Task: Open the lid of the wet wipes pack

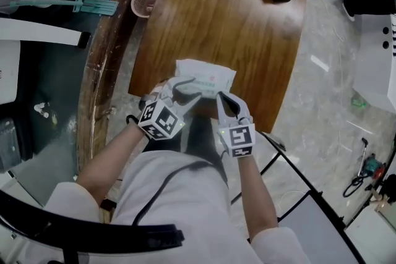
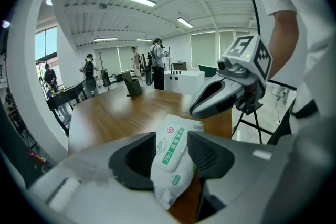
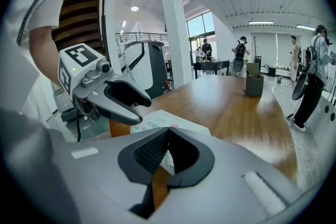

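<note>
Left gripper view is showing the left claw (image 2: 171, 138) released around the soft, light wet wipes pack (image 2: 168, 189) at the tabletop (image 2: 121, 113) edge, right claw (image 3: 168, 130) clenched; the lip of its stiffer lid (image 2: 172, 145) is probably offering purchase.

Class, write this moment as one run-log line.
left gripper: open, wet wipes pack between jaws | right gripper: shut, by pack | lid: closed | pack on table

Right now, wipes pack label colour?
Green on a white wet wipes pack; clearest in left gripper view.
</note>
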A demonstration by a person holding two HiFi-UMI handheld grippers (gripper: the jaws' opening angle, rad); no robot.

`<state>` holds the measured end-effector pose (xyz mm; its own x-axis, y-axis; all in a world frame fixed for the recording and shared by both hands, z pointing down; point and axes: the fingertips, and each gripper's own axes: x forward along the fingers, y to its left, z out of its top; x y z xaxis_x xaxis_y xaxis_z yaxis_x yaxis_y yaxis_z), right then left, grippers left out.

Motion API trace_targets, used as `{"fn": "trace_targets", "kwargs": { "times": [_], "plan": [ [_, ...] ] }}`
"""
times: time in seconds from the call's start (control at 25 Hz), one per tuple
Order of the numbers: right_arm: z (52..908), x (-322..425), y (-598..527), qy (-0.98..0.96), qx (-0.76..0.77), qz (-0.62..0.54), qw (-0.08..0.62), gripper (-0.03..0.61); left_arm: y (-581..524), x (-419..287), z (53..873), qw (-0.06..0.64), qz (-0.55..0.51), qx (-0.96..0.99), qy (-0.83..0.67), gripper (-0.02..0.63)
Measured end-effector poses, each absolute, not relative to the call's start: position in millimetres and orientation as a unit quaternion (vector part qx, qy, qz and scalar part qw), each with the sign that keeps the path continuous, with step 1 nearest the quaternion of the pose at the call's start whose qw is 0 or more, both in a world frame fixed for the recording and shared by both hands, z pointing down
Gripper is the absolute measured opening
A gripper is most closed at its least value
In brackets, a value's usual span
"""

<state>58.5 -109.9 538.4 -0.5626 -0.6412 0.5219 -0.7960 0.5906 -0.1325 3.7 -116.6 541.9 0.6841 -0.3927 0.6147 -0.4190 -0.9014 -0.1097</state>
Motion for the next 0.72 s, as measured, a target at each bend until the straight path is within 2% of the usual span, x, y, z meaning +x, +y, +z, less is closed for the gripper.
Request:
{"fn": "trace_targets", "kwargs": {
  "times": [0.32,0.72],
  "plan": [
    [558.2,62.1,-107.4,-0.848,0.439,0.196,0.223,0.009,-124.2,15.2,573.6,-0.041,0.373,0.911,-0.174,0.304],
    [569.8,66.4,-102.9,-0.838,0.453,0.213,0.219,0.009,-131.7,21.5,585.1,-0.045,0.387,0.91,-0.141,0.316]
  ]
}}
